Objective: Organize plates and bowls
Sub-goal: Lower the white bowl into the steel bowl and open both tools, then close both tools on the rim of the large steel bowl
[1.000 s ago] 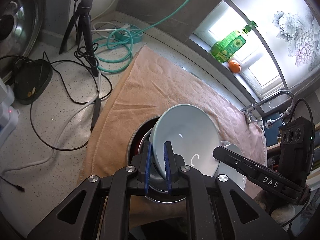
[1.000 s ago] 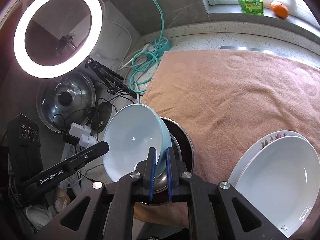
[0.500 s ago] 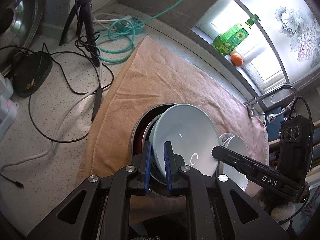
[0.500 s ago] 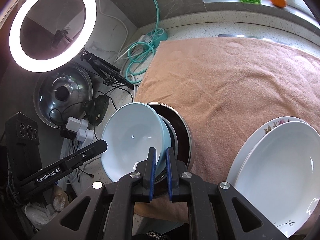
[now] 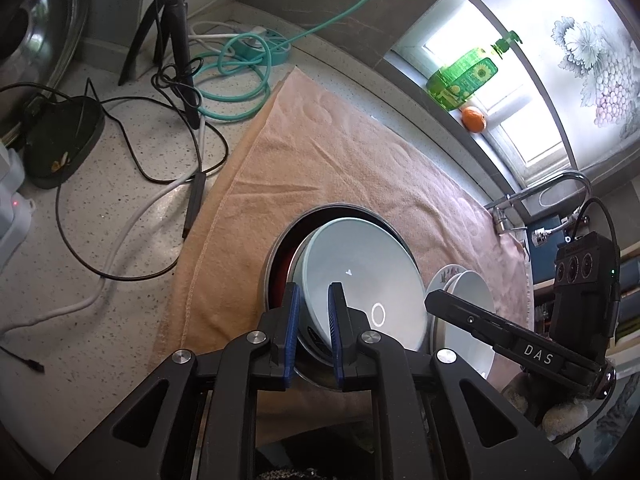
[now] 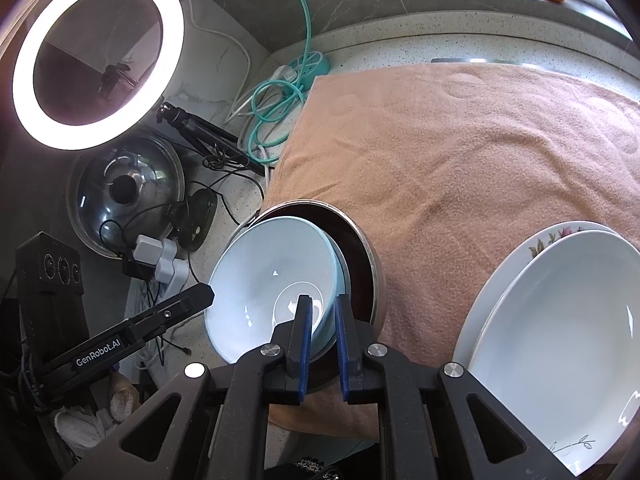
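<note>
item: pale blue bowl [image 5: 360,276], tilting inside the steel bowl [image 5: 280,240] on the towel [image 5: 328,160]. you are clamping its near rim with the left gripper [image 5: 313,312]; your right gripper [image 6: 322,322] is straddling the opposite rim, its jaws having just been opening a little with the rim between them, so whether the pads are pressing cannot be told. step: nesting bowls, seemingly at the point of release. next: you will likely be needing both grippers freeing the rim gently so it settles level. white plates [image 6: 560,320] are stacking just beside
</note>
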`<state>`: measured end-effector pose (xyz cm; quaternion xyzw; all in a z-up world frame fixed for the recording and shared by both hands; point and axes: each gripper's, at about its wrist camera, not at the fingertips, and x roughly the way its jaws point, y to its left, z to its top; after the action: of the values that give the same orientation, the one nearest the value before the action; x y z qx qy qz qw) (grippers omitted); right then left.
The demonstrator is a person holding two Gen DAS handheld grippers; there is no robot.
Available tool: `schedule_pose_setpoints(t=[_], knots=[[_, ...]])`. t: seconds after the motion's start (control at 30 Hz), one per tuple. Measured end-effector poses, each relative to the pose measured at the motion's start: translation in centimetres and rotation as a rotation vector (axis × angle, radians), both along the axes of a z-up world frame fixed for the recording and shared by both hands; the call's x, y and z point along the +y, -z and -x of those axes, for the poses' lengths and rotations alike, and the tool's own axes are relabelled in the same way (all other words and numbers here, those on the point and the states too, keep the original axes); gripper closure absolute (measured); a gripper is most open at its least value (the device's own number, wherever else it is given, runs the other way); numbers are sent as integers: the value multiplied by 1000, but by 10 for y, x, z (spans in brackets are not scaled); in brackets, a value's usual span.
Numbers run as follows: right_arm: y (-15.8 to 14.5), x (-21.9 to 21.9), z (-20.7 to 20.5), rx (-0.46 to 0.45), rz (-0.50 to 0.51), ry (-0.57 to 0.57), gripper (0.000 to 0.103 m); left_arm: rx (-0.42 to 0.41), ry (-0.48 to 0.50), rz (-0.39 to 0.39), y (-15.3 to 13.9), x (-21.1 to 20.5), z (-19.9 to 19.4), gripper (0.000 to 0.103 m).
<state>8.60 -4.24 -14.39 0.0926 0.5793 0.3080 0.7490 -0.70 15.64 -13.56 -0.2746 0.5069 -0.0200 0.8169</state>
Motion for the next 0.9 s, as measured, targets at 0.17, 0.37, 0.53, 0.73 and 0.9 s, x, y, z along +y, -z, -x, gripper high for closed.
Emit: schedule_pose_setpoints(t=[0.17,0.37,0.53,0.73,0.9], knots=[[0,2,-1,7,0,-11,91,-8,8,-10,-1,-2,0,92],[-1,6,4,-17,20,-34,91,-15,15,-13,2,-5,2,92],[2,6,4,-9,28,-39,91,-9,16,-9,5,-5,1,92],[8,5,5,10,20,-41,91,1,16,-11,10,-6,0,92],[7,6,5,1,23,-41,91,-2,18,-10,10,-6,0,92]])
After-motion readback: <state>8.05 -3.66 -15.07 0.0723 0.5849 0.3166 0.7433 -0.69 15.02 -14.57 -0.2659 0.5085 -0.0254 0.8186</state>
